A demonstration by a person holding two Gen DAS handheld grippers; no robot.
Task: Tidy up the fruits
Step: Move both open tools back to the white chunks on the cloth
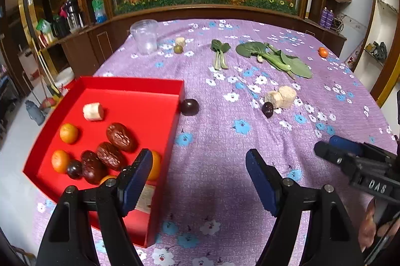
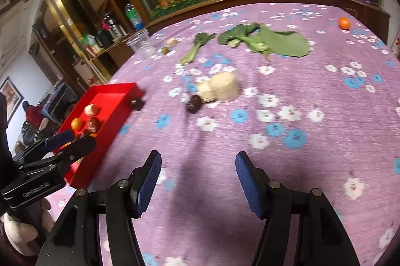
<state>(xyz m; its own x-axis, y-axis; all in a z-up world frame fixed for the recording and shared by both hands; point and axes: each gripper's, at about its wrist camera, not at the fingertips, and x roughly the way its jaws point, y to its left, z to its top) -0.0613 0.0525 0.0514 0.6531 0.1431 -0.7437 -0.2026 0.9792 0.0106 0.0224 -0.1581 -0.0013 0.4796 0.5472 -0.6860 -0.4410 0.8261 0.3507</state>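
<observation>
One red tray (image 1: 140,86) holds three wrinkled red dates (image 1: 121,137), four small oranges (image 1: 68,133) (two half hidden behind a gripper finger), one dark round plum (image 1: 74,169) and one pale cut chunk (image 1: 93,111). On the purple floral cloth (image 1: 225,141) lie two more dark fruits (image 1: 190,106), three pale chunks (image 1: 287,96), one green round fruit (image 1: 178,49), one orange (image 1: 322,52) and two bunches of leafy greens (image 1: 275,57). One clear plastic cup (image 1: 145,36) stands there too.
</observation>
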